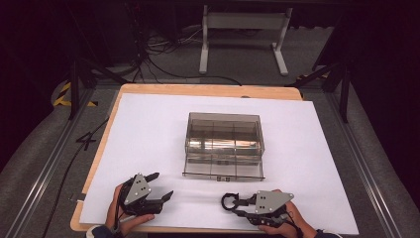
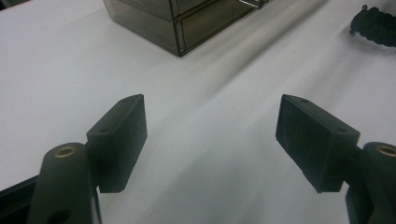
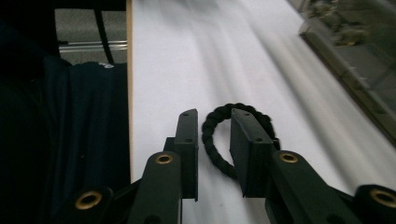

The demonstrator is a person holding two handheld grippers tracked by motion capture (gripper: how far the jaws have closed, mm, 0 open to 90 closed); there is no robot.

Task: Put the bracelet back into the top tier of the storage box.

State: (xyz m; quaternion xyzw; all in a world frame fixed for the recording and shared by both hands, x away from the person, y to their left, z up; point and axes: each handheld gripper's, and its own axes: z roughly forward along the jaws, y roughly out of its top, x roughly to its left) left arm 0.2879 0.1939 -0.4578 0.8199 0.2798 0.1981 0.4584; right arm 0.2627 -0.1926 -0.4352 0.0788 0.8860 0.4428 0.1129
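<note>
Braided black bracelet (image 3: 219, 135) at the right gripper's (image 1: 233, 203) tips, on the near right of the white sheet (image 1: 148, 129).

Its jaws are narrow and straddle one side of the ring, the pads seemingly not pressing. The left gripper (image 1: 159, 186), jaws wide and empty, sits well to its left; the smoky drawer box (image 1: 224, 144) lies farther off.

Braided matt cord bracelet (image 3: 219, 135), glossy smoky plastic box (image 1: 224, 144), matt white paper (image 1: 148, 134)

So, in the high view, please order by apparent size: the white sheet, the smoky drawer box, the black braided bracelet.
1. White sheet, by far the largest.
2. Smoky drawer box.
3. Black braided bracelet, the smallest, though nearest the camera.
</note>
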